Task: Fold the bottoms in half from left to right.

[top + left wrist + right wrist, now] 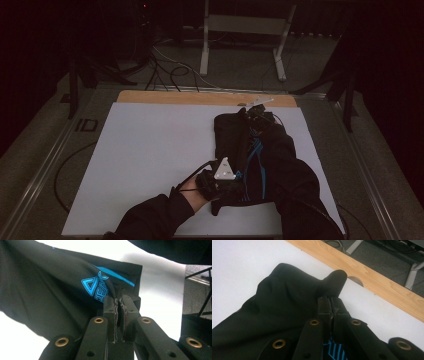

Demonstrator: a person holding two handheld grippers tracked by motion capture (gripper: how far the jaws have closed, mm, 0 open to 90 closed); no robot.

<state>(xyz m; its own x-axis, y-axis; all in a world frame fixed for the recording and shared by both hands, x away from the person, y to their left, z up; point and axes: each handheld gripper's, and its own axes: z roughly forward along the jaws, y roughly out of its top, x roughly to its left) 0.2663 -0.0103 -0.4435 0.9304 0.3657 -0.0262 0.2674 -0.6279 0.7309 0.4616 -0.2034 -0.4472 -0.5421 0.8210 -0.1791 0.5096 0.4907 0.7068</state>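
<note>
Now both my left tool and right tool pinch the black blue-striped garment; next, fold toward nine o'clock.

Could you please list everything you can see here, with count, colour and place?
garment: one, black with blue stripes and a blue logo, on the right half of the table, pinched at both ends.
table: one, white top with a wooden far edge.
frame: one, pale grey, on the floor beyond the table.
cables: several, black and white, on the floor behind the table.
left gripper: one, black, shut on the garment's near end.
right gripper: one, black, shut on the garment's far end.
sleeves: two, dark, entering from the bottom.
</note>
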